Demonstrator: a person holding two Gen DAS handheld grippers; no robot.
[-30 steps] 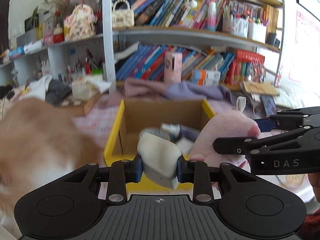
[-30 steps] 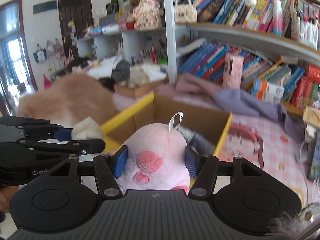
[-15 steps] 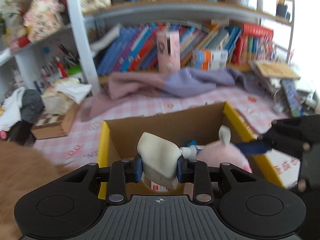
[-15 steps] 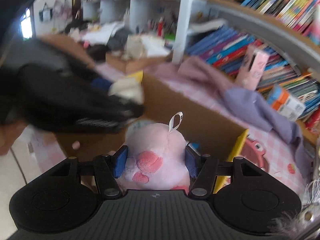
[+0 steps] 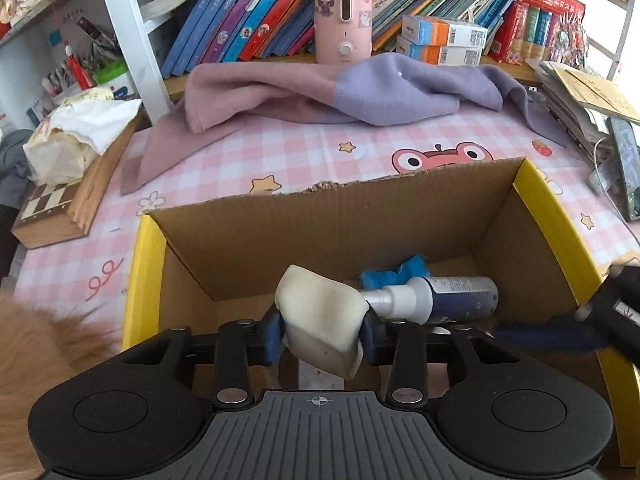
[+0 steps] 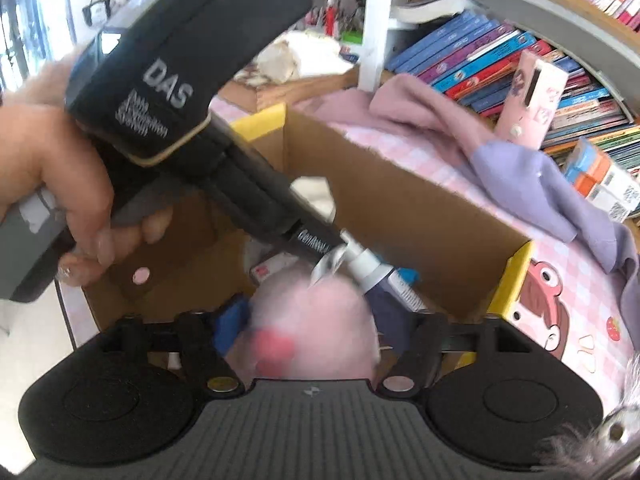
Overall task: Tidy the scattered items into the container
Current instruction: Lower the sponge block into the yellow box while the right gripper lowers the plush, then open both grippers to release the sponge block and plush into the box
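Note:
An open cardboard box (image 5: pixel 360 216) with yellow edges stands on the pink checked table; it also shows in the right wrist view (image 6: pixel 400 208). My left gripper (image 5: pixel 322 330) is shut on a cream soft piece (image 5: pixel 320 312) over the box's near side. My right gripper (image 6: pixel 320 328) has its jaws spread wide around a blurred pink plush toy (image 6: pixel 312 328) low inside the box. A white-capped dark bottle (image 5: pixel 440 300) and a blue scrap (image 5: pixel 396 274) lie in the box. The left gripper's body (image 6: pixel 192 80) crosses the right wrist view.
A pink and purple cloth (image 5: pixel 340 88) lies behind the box. A pink dispenser (image 5: pixel 343 12) and books stand on the shelf. A wooden chess box (image 5: pixel 64 204) with crumpled paper sits at left. Orange fur (image 5: pixel 36 360) is at the near left.
Both grippers have moved forward and down over the box. The right jaws have spread apart and the pink plush now sits lower, blurred, inside the box.

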